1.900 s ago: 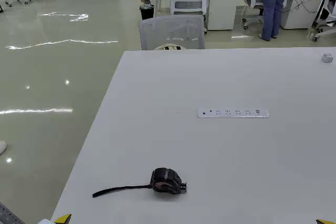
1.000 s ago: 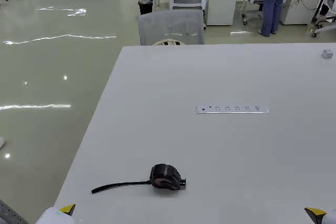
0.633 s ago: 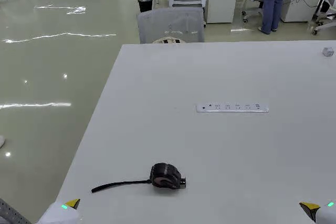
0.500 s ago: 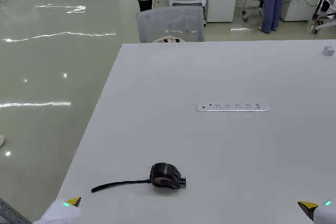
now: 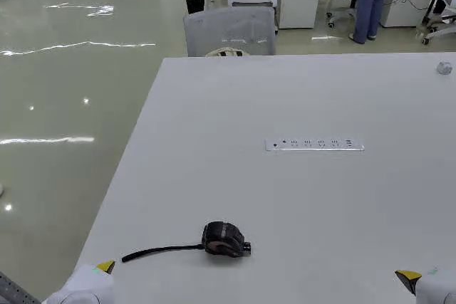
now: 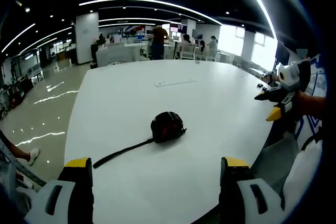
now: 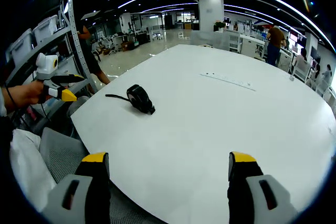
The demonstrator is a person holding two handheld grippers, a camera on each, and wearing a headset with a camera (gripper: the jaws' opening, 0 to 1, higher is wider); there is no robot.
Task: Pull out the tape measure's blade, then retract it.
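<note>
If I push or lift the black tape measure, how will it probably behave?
The tape measure has a compact, rounded case, so it probably feels heavy for its size and may slide on the smooth table rather than tip. Its thin strap lies in a loose curve, so it is likely floppy and would trail behind.

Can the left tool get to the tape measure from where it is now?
Probably yes. The left tool is open and faces the tape measure, which lies on the table; nothing stands between them.
</note>
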